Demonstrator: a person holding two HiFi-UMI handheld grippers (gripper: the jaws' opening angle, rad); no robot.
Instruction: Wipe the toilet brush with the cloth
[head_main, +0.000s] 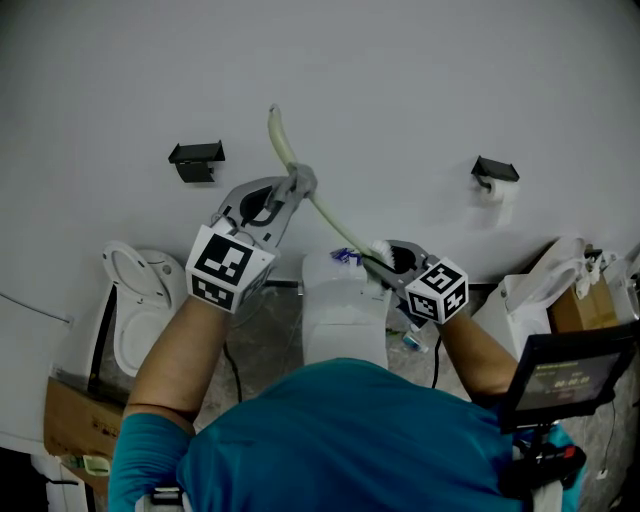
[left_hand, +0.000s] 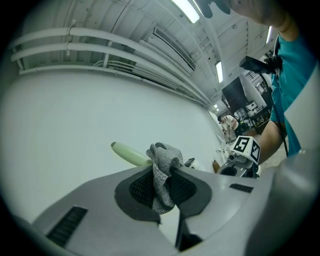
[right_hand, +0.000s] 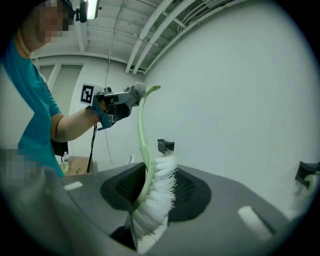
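Observation:
The toilet brush has a pale green curved handle and a white bristle head. My right gripper is shut on the brush's head end, bristles pressed between the pads. From there the handle rises up and away toward the white wall. My left gripper is shut on a grey knitted cloth, bunched around the handle's upper part. Beyond the cloth the handle tip sticks out. In the right gripper view the left gripper holds the cloth near the handle's top.
A white toilet tank stands below the grippers against the wall. An open toilet seat is at the left. Two black wall brackets hang on the wall. Cardboard boxes and a screen flank the person.

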